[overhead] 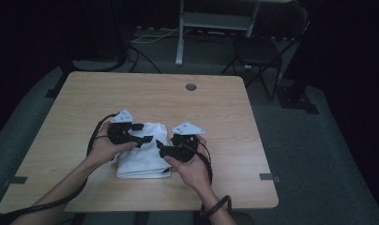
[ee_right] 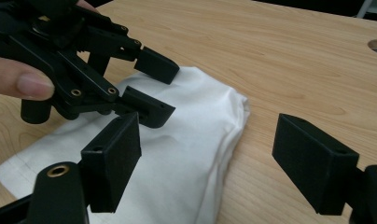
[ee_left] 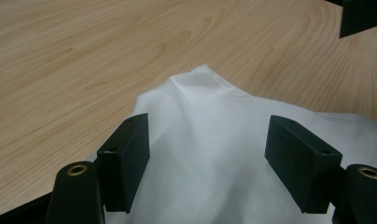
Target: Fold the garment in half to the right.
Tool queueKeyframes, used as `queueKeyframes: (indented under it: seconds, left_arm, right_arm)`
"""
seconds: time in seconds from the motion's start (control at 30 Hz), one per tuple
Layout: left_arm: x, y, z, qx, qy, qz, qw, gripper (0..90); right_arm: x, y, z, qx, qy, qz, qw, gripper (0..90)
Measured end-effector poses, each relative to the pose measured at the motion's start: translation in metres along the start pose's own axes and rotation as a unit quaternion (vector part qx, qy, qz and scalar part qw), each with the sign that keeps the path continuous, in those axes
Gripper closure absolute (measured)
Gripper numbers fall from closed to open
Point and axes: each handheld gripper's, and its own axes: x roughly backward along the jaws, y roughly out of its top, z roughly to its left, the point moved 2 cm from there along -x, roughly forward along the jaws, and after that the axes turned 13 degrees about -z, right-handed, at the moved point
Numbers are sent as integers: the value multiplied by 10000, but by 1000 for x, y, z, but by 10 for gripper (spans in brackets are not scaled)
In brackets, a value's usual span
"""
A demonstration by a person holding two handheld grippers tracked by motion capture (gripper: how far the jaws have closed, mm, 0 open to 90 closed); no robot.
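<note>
While both my claws, left gripper (overhead: 144,132) and right gripper (overhead: 160,148), hang open over the folded white cloth (overhead: 143,159), I judge I'm between folds; next, pinch an edge.

both tools, left tool (overhead: 141,132) and right tool (overhead: 162,148), gape apart.
</note>
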Motion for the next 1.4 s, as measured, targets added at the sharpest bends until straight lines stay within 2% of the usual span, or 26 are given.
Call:
queueKeyframes:
  seconds: [0.1, 0.27, 0.4, 0.53, 0.6, 0.63, 0.67, 0.7, 0.77, 0.8, 0.83, 0.87, 0.9, 0.93, 1.1, 1.2, 1.23, 1.27, 1.3, 1.33, 1.4]
  left_arm:
    - [-5, -3, 1, 21, 48, 110, 9999, 306]
    - [-11, -5, 0, -72, 76, 320, 9994, 306]
    - [-14, -5, 1, -36, 84, 442, 9990, 307]
    - [-14, -6, 0, -46, 88, 423, 9991, 307]
    - [-8, -2, -1, -66, 117, 381, 9992, 305]
    - [-8, -2, -1, -66, 117, 381, 9992, 258]
    - [-6, 0, -2, -51, 150, 360, 9992, 258]
    - [-3, 2, -1, -32, 192, 325, 9993, 210]
    - [9, 6, 0, -92, 270, 184, 9994, 210]
    - [9, 6, 0, -92, 270, 184, 9994, 210]
    - [17, 7, 1, -82, 302, 104, 9995, 210]
    - [17, 7, 1, -82, 302, 104, 9995, 210]
    - [27, 9, 2, -91, 332, -9, 9994, 210]
    - [27, 9, 2, -91, 332, -9, 9994, 210]
    - [53, 12, 5, -94, 370, -288, 9989, 210]
    - [67, 12, 6, -69, 421, -422, 9982, 210]
    - [78, 10, 8, -46, 473, -541, 9974, 210]
    - [78, 10, 8, -46, 473, -541, 9974, 210]
    - [93, 7, 10, -6, 550, -679, 9962, 210]
    - [93, 7, 10, -6, 550, -679, 9962, 210]
    - [105, 6, 12, 9, 626, -779, 9950, 210]
  right_arm:
    - [3, -1, -2, 6, 0, -1, 10000, 225]
    - [7, -3, -4, 0, -4, 16, 10000, 223]
    - [8, -4, -5, -5, -4, 15, 10000, 222]
    - [9, -5, -6, -18, -29, 28, 10000, 219]
    - [9, -6, -8, 4, -72, 14, 10000, 214]
    - [9, -6, -8, 4, -72, 14, 10000, 214]
    - [10, -7, -11, 10, -95, -2, 10000, 211]
    - [11, -7, -12, -9, -108, -18, 9999, 206]
    - [16, -7, -16, -18, -159, -93, 9998, 193]
    - [17, -7, -18, -29, -187, -101, 9998, 164]
    - [18, -8, -20, -35, -209, -118, 9997, 135]
    - [19, -8, -22, -29, -241, -113, 9996, 135]
    - [21, -9, -24, -33, -262, -108, 9996, 135]
    - [21, -9, -24, -33, -262, -108, 9996, 135]
    - [29, -10, -32, -17, -327, -170, 9993, 134]
    - [33, -11, -35, -33, -354, -185, 9992, 133]
    - [34, -12, -37, -33, -344, -194, 9992, 132]
    - [36, -13, -38, -31, -335, -207, 9992, 132]
    - [37, -13, -39, -33, -337, -192, 9992, 132]
    - [37, -13, -39, -33, -337, -192, 9992, 132]
    - [40, -14, -42, -44, -355, -213, 9991, 131]
